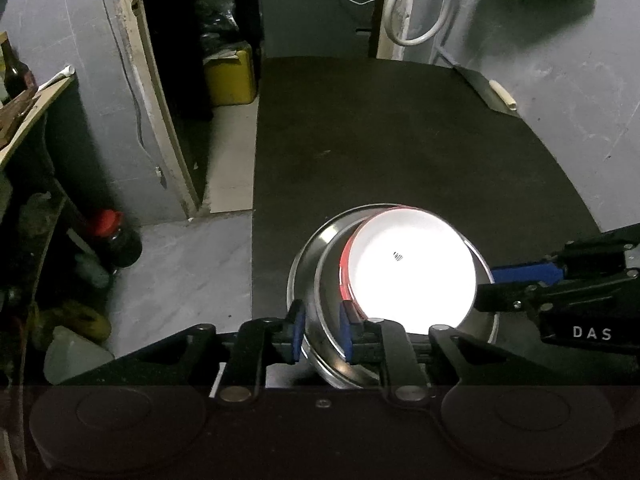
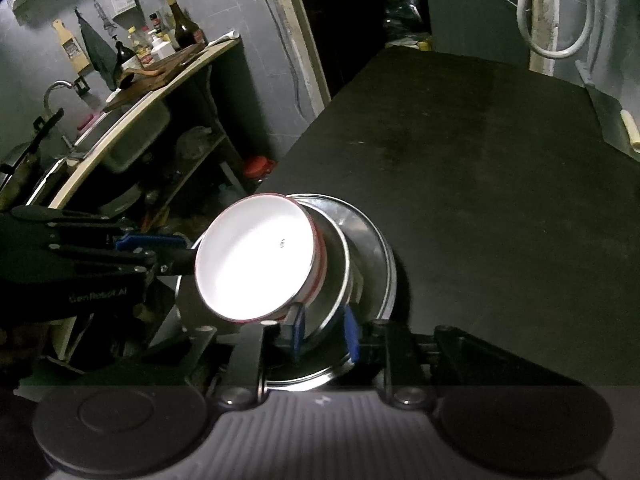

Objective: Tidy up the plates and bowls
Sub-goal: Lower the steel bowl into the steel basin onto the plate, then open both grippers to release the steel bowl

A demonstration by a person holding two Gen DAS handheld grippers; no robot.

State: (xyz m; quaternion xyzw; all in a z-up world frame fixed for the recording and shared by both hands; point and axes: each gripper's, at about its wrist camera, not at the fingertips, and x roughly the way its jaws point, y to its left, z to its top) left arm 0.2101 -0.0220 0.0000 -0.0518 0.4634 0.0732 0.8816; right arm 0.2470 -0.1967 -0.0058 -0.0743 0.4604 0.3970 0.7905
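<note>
white bowl (image 2: pixel 256 256) in steel bowl (image 2: pixel 340 264), steel plate (image 2: pixel 376 248), black table (image 2: pixel 480 160)

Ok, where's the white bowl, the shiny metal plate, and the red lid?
white bowl (image 1: pixel 416 276), left wrist view, white inside
shiny metal plate (image 2: pixel 372 240), right wrist view, bare rim
red lid (image 1: pixel 105 219), left wrist view, lid top

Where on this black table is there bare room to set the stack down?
The black table is bare beyond the stack, up to its far edge, and rightward to the wall. It is crowded only at the near left corner, where the metal plate, metal bowl and white bowl sit between both grippers.
</note>
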